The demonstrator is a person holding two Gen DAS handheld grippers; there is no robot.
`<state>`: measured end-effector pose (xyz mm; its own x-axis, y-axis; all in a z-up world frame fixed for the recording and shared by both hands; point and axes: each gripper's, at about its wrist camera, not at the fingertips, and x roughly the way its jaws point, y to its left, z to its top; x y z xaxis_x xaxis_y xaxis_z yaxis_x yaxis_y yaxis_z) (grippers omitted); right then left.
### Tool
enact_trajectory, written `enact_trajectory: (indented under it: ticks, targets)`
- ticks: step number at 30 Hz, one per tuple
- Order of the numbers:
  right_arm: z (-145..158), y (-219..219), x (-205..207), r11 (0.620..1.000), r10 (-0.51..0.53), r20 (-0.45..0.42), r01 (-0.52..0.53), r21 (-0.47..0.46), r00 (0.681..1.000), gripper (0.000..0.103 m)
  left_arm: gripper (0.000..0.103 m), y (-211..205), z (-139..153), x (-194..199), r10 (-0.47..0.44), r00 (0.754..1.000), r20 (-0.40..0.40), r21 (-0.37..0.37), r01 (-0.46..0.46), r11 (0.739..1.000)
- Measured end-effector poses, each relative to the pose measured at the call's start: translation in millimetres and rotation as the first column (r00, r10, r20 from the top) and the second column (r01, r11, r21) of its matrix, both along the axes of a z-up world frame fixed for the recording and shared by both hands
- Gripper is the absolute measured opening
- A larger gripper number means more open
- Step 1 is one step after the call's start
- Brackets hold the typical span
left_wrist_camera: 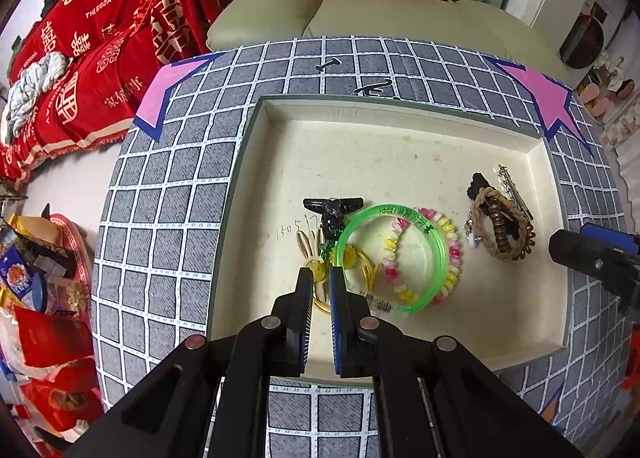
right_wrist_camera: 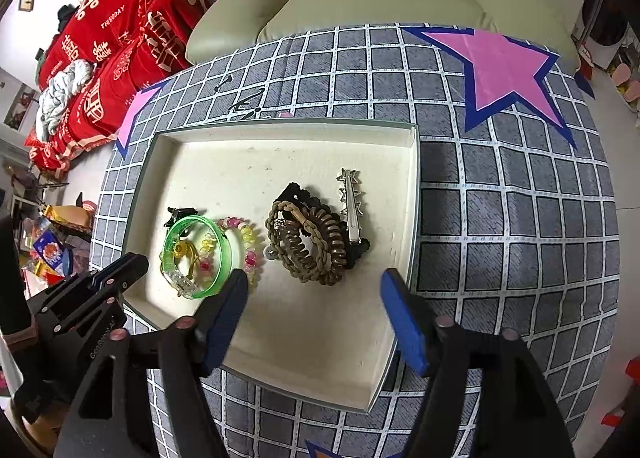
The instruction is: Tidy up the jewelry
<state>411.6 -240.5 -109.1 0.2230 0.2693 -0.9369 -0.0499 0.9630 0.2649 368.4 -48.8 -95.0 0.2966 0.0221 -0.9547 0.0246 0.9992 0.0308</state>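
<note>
A shallow cream tray (left_wrist_camera: pixel 400 137) lies on a grey checked table and holds the jewelry. A green bangle (left_wrist_camera: pixel 434 234), a pink and yellow bead bracelet (left_wrist_camera: pixel 454 254), a black hair clip (left_wrist_camera: pixel 334 207) and a yellow cord item (left_wrist_camera: pixel 316 270) lie together. My left gripper (left_wrist_camera: pixel 321 278) hangs over the yellow cord item with its fingers nearly closed; a narrow gap shows between them. A brown coil and braided bracelets (right_wrist_camera: pixel 316 246) and a silver star clip (right_wrist_camera: pixel 350 201) lie further right. My right gripper (right_wrist_camera: pixel 314 290) is open and empty just in front of the brown pile.
The grey checked cloth (right_wrist_camera: pixel 500 217) with pink stars (right_wrist_camera: pixel 500 69) covers the table. A pale green sofa (left_wrist_camera: pixel 360 17) with a red cushion stands behind. Red bedding lies far left. A snack pile (left_wrist_camera: pixel 36 278) sits left of the table.
</note>
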Motion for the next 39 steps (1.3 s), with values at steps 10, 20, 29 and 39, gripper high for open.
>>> enact_trajectory:
  ticks: [10, 20, 29, 39]
  targets:
    - [5, 8, -5, 0.999, 0.019, 0.009, -0.019, -0.037, 1.0, 0.083, 0.016, 4, 7, -7, 0.013, 1.0, 0.02, 0.003, -0.013, 1.0]
    - [11, 9, -13, 0.999, 0.016, 0.032, -0.014, -0.048, 0.999, 0.087, 0.103, 9, -3, -3, 0.031, 0.997, 0.068, 0.046, -0.035, 0.998]
    - [18, 10, -20, 0.997, 0.0, 0.091, 0.007, -0.079, 0.996, 0.087, 0.103, 16, -25, 0, 0.048, 0.992, 0.118, 0.093, -0.059, 0.994]
    - [19, 16, -52, 0.998, 0.007, 0.035, -0.005, -0.062, 0.999, 0.088, 0.103, 36, -25, -25, 0.006, 0.994, 0.107, 0.046, -0.011, 0.999]
